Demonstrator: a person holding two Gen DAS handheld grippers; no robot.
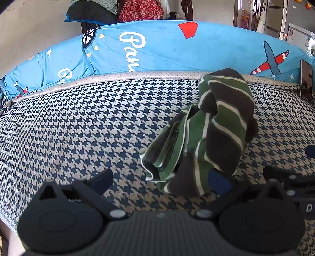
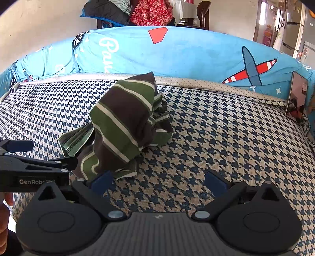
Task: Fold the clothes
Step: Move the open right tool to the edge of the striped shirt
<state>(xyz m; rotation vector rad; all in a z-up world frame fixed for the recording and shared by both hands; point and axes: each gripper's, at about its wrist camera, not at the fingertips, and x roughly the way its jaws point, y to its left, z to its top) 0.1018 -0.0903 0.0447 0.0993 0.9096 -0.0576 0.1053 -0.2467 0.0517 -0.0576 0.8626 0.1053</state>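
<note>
A crumpled garment with green, brown and white stripes lies in a heap on the houndstooth cushion. My left gripper is open, its right fingertip at the heap's near edge, holding nothing. In the right wrist view the garment lies ahead and to the left. My right gripper is open and empty over bare cushion, its left fingertip beside the heap's near edge. The left gripper also shows there at the left, and the right gripper at the left wrist view's right edge.
A blue cartoon-print backrest cover rises behind the cushion. A phone leans upright against it at the far right. Clothes are piled on a chair beyond. A fridge stands at the far right.
</note>
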